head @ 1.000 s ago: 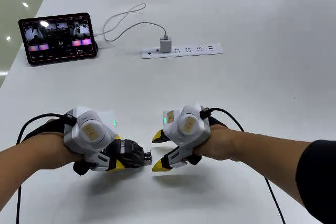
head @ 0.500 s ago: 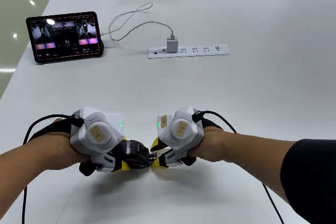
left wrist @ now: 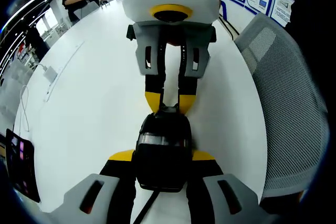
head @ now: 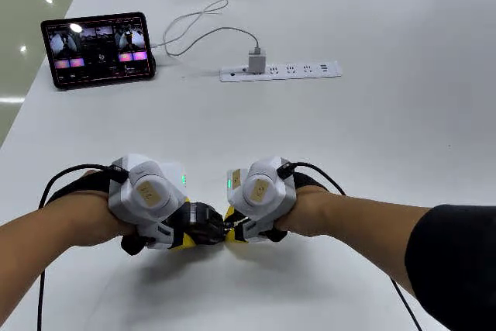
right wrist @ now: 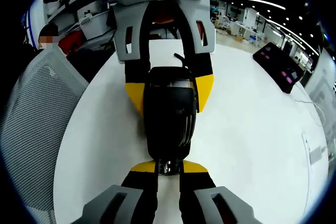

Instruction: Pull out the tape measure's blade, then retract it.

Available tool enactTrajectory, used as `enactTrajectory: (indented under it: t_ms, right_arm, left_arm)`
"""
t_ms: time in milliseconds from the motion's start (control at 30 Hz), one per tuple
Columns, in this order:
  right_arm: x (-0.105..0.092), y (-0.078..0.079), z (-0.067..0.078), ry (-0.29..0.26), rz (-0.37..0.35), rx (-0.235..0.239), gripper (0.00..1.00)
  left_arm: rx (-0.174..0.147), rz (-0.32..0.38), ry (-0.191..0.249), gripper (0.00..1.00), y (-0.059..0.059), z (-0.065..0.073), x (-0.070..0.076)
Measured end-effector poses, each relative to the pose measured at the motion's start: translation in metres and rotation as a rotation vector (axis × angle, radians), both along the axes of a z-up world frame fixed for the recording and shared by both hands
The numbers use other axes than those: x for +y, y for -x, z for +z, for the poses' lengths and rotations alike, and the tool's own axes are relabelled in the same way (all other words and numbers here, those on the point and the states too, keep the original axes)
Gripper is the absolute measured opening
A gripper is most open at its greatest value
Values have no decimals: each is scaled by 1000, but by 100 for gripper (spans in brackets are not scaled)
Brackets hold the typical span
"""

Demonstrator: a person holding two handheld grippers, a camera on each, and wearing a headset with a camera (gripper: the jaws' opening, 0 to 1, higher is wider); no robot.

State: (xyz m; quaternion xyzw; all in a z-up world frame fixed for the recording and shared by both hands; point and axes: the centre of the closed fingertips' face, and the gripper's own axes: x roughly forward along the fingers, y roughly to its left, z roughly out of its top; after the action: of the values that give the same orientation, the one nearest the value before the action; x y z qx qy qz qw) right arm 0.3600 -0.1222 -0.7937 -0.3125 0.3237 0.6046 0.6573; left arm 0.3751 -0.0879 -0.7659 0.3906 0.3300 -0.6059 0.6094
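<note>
Left claw (left wrist: 161, 156) grips tape measure (right wrist: 169, 114); right claw (left wrist: 169, 102) half-hides its hook (right wrist: 168, 167).

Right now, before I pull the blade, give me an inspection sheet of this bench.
Surface: white table.
Job's things: black tape, blade not yet out.
Clutter: tablet, power strip, charger.
Grippers: left gripper shut on tape; right gripper shut on blade tip.
Cables: white cable from charger toward tablet; black leads at both grippers.
Surroundings: mesh chair.
</note>
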Motion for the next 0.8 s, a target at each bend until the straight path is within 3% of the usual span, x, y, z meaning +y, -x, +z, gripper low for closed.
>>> enactTrajectory:
  t_ms: [267,800]
  right_arm:
    - [-1,0,1,-39,-37,59,9]
    - [-7,1,1,-29,-53,41,9]
  left_arm:
    - [-6,-3,-7,32,-1,-1,1]
    - [-2,-14,-7,32,0,-1,2]
